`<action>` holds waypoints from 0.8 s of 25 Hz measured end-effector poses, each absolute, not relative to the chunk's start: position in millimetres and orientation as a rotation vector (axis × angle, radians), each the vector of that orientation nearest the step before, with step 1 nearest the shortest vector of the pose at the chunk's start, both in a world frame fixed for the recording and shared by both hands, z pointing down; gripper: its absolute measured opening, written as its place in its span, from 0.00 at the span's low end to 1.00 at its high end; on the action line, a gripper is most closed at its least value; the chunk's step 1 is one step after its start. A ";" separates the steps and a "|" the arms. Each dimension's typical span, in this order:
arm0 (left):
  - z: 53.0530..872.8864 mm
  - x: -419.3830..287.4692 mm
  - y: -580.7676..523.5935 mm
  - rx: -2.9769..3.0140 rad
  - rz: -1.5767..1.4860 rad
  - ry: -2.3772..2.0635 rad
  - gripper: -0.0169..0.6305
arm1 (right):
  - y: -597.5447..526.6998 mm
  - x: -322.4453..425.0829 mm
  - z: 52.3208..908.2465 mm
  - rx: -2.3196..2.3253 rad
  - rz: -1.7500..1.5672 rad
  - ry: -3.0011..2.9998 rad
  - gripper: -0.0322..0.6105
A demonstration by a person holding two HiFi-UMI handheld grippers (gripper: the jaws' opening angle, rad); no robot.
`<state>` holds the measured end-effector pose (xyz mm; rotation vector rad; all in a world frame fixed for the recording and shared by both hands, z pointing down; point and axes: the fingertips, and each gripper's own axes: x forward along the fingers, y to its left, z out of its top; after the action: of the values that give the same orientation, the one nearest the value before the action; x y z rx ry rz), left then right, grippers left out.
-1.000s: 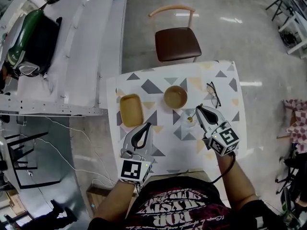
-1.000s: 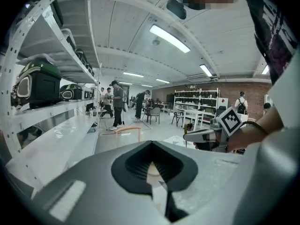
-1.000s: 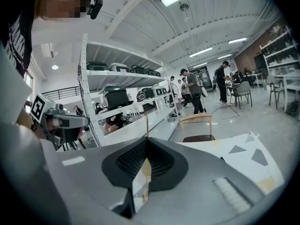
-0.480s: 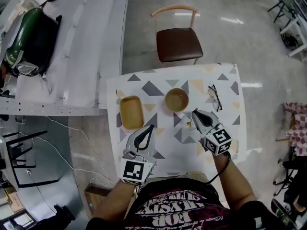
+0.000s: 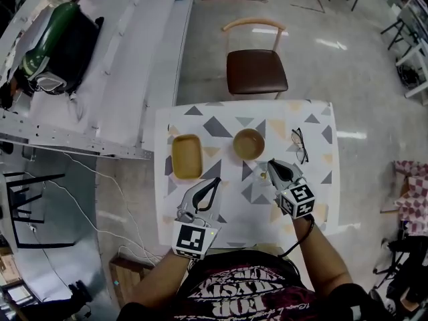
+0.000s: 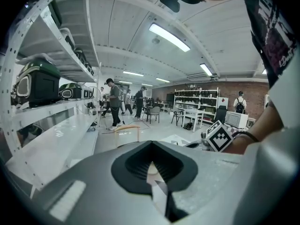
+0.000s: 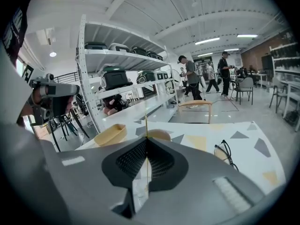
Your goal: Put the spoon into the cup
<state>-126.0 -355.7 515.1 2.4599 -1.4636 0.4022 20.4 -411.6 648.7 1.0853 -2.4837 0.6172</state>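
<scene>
A round tan cup (image 5: 248, 144) stands near the middle of the patterned table (image 5: 314, 122). My right gripper (image 5: 270, 164) hovers just to its right, shut on the thin yellow spoon (image 7: 146, 125). The spoon's handle sticks up between the jaws, and its small bowl end (image 5: 263, 175) shows beside the fingertips. In the right gripper view the cup (image 7: 159, 135) sits straight beyond the jaws. My left gripper (image 5: 214, 182) rests over the table's front left part, shut and holding nothing.
A tan oblong dish (image 5: 186, 156) lies left of the cup. Folded glasses (image 5: 299, 145) lie near the right edge. A brown-seated chair (image 5: 257, 72) stands behind the table, and white shelving (image 5: 114, 65) runs along the left. People walk in the far room.
My right gripper has drifted a little left toward the cup with the spoon in it. The left gripper has stayed where it was. The head camera has shifted.
</scene>
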 end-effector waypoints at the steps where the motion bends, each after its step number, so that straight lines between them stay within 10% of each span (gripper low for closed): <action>1: 513.9 -125.7 -353.9 2.458 0.401 -1.472 0.03 | -411.4 21.7 650.0 1.086 0.612 -2.480 0.10; 20: 483.0 -98.0 -308.0 2.429 0.341 -1.576 0.03 | -370.2 74.8 645.8 1.032 0.597 -2.342 0.28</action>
<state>-98.0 -308.0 483.0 2.4293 -1.5762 0.3410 74.8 -370.2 645.8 1.0315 -2.3417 0.5970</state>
